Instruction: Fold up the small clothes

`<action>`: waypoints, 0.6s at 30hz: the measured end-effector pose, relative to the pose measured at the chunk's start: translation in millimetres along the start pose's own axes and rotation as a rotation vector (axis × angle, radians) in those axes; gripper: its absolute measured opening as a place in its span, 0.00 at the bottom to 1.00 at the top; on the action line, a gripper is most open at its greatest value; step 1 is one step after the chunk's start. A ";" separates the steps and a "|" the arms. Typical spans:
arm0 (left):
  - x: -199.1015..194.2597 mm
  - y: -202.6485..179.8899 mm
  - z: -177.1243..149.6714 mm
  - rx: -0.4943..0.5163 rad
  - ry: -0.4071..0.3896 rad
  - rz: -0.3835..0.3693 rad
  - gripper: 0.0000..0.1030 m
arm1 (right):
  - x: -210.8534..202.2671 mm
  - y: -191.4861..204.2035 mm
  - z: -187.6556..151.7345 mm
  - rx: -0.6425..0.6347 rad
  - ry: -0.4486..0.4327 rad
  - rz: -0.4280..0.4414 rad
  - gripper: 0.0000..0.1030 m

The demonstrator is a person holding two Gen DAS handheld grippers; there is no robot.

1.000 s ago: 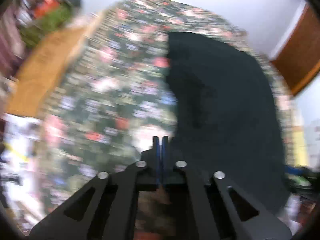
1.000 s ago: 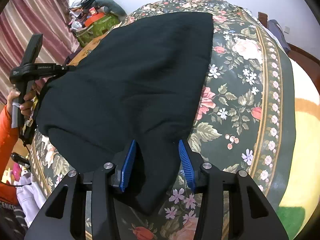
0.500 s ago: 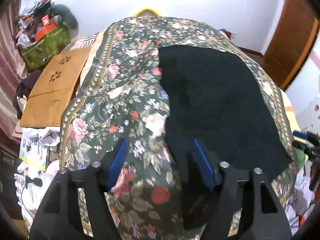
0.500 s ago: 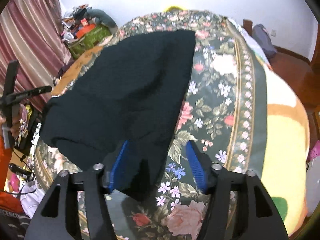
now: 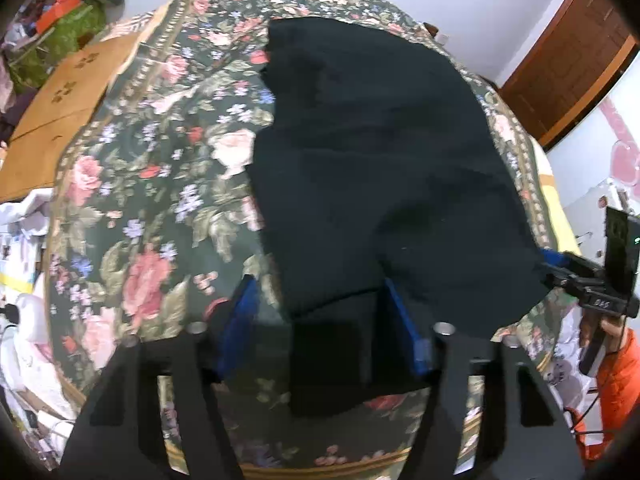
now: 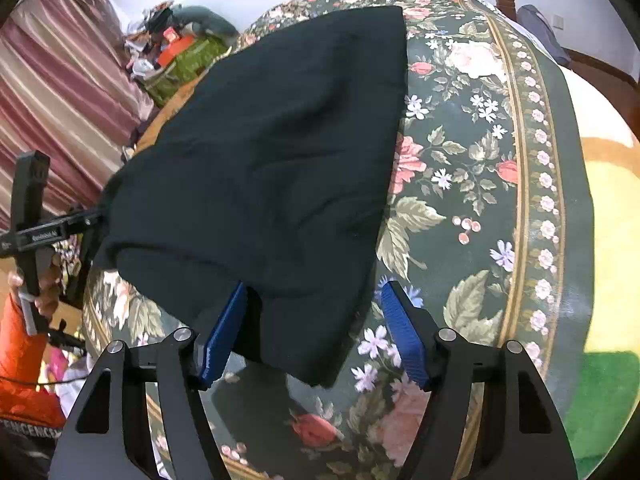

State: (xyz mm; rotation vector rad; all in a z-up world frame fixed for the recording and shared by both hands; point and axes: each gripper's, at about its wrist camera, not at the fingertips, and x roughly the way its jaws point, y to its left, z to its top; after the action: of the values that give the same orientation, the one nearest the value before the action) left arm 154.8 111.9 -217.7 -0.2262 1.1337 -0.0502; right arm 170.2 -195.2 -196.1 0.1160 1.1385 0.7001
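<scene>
A black garment lies spread flat on a floral bedspread; it also shows in the right wrist view. My left gripper is open, its blue pads either side of the garment's near left corner. My right gripper is open, its blue pads straddling the garment's near right corner, which hangs toward the bed edge. Each gripper shows in the other's view at the garment's far corner: the right one and the left one.
A wooden board and a cluttered green bag stand left of the bed. A striped curtain hangs on the left. A wooden door is at the right. A yellow blanket lies beyond the bedspread's right border.
The left gripper has opened from shut and come down over the garment's near left corner. The right gripper stayed open and shifted slightly along the near right corner.
</scene>
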 end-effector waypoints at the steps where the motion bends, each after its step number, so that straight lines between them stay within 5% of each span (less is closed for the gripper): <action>1: 1.2 -1.2 1.0 -0.006 -0.003 -0.016 0.50 | 0.4 0.2 1.1 0.003 -0.003 0.013 0.50; 7: 2.7 -12.1 5.7 0.003 -0.034 -0.046 0.20 | 3.3 11.4 5.7 -0.033 -0.014 0.024 0.08; 12: -18.0 -21.0 9.5 0.046 -0.090 -0.008 0.17 | -11.0 26.4 17.8 -0.105 -0.063 0.027 0.05; 18: -58.7 -32.8 33.7 0.074 -0.184 -0.052 0.16 | -45.6 41.1 48.6 -0.172 -0.152 0.039 0.05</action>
State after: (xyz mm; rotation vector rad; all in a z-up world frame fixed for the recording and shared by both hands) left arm 162.8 94.1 -145.0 -0.1901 0.9415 -0.1156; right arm 182.9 -176.2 -121.2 0.0449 0.9291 0.8077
